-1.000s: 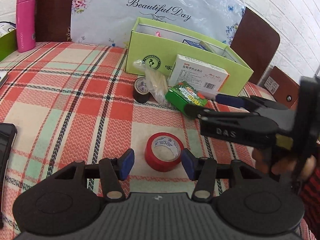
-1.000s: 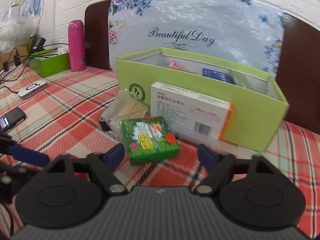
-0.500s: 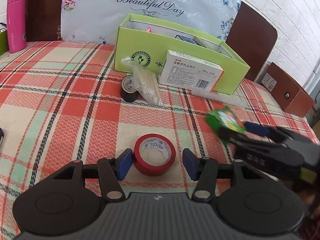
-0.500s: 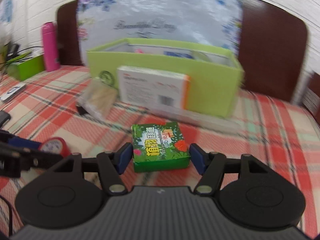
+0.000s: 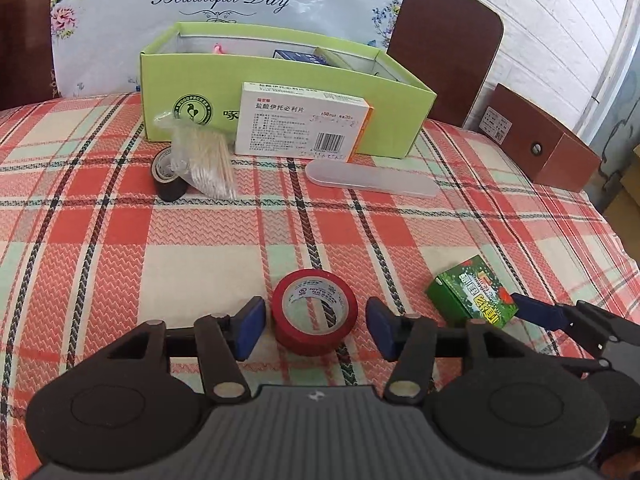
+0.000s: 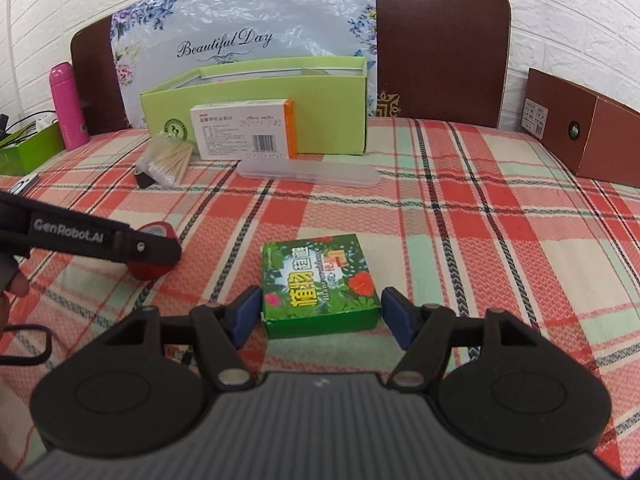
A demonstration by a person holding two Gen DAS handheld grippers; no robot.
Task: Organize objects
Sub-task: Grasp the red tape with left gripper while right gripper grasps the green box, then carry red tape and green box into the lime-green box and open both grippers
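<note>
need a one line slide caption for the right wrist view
Right gripper with jaws either side of a green box on the plaid tablecloth, red tape off to the left.

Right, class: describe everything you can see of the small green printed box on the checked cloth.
The small green cardboard box is flat and rectangular, printed with leaves, red and pink flowers and white and yellow Chinese characters. It looks closed and undamaged and lies flat on the red, cream and green checked tablecloth, slightly skewed. It sits between the blue-padded fingers of the right gripper, whose jaws have just been opening; the left pad looks against its side, the right one just apart.
</note>
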